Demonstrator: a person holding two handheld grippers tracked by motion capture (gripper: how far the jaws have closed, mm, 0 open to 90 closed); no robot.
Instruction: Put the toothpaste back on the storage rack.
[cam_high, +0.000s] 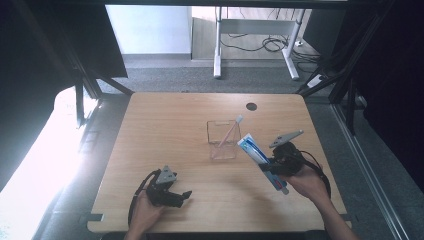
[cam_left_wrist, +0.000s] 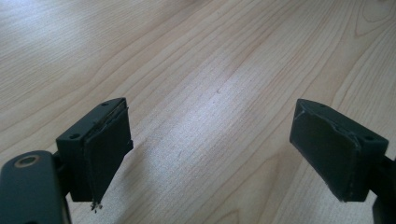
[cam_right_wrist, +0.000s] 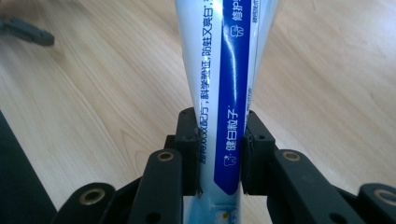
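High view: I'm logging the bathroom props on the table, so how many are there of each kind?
Toothpaste tube, clamped in the right gripper: 1
Toothbrush, leaning in the holder: 1
Clear holder: 1
Total: 3

Both hand-held tools are matte black plastic. The left gripper (cam_high: 186, 194) carries a grey three-cornered plate and a black looping cable; its fingers (cam_left_wrist: 108, 149) are blocky rectangular pads with small screw holes. The right gripper (cam_high: 263, 163) shows brass-ringed pivot holes on its black links.
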